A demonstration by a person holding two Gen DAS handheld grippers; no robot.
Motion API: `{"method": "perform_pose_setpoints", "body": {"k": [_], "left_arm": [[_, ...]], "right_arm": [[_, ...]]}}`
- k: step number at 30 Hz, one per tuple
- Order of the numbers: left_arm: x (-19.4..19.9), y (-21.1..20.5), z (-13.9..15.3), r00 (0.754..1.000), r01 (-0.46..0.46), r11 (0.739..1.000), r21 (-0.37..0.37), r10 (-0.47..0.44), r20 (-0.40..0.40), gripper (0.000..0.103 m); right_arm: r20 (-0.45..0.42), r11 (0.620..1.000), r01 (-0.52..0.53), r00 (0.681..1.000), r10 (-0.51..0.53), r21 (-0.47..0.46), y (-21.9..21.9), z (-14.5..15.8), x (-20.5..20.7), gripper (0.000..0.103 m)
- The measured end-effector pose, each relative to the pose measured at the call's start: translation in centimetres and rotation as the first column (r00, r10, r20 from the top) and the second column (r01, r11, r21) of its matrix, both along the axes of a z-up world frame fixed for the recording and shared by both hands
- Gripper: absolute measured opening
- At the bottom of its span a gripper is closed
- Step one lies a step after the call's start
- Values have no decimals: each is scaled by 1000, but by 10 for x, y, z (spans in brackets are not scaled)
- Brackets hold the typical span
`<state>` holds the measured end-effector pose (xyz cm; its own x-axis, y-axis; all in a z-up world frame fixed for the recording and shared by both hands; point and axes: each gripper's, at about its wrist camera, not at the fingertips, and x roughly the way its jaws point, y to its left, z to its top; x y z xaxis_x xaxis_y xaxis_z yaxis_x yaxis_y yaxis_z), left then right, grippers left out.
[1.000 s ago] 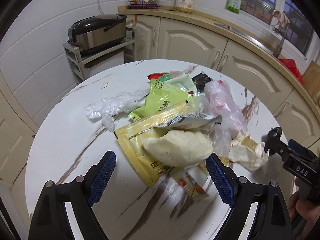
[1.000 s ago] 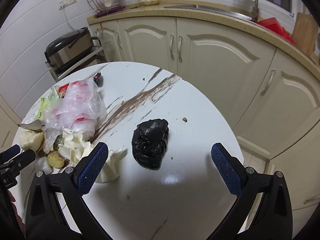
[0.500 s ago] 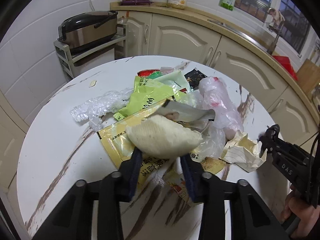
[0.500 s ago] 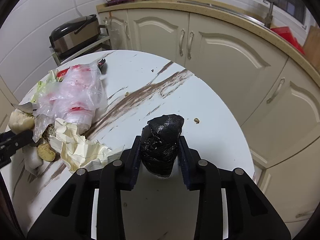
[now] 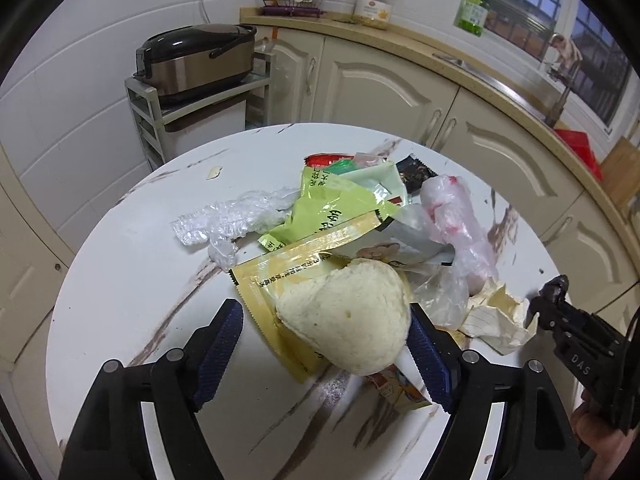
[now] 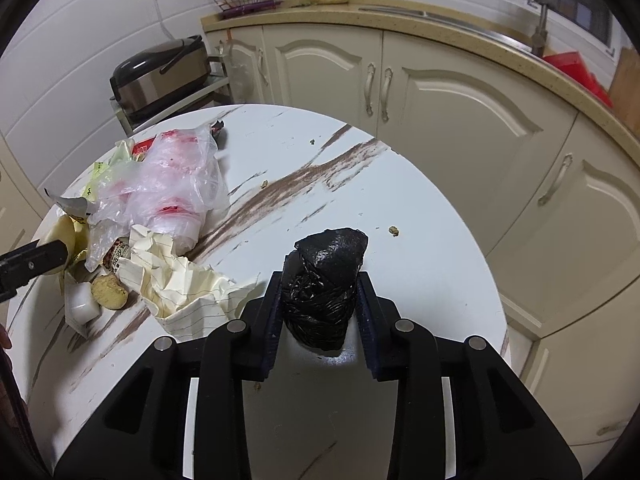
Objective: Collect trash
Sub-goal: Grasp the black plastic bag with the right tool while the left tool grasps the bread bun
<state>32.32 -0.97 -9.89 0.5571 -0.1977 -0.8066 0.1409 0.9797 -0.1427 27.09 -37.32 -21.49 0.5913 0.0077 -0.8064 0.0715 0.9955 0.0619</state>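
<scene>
Overhead, round white table point(image 6: 420, 208), brown-streaked; cream kitchen cabinets point(image 6: 440, 92) behind.

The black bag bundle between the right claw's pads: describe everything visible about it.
The black bag bundle is a crumpled wad of glossy, crinkled black plastic film, apparently a rolled-up bin bag wound tightly around itself. It stands roughly upright, with a folded, angular peak on top and a narrower wrapped base. The right claw is shut on it, both blue pads pressing its sides. Its base sits at or just above the white marbled table; contact cannot be told. It stands apart from the crumpled lined paper beside it.
</scene>
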Motion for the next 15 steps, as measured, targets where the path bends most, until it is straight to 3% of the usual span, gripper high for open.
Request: {"method": "perform_pose_setpoints", "body": {"k": [7,15], "left_arm": [[5,9,-4,1000,12,999,-53,-13,-24,56],[4,13,-1,1000,28,998,-61,-28,-6,51]], "right_arm": [[0,1000,-8,1000,8,0,3,-1,0,32],[5,1000,-8,1000,8,4,2,0,-3,32]]}}
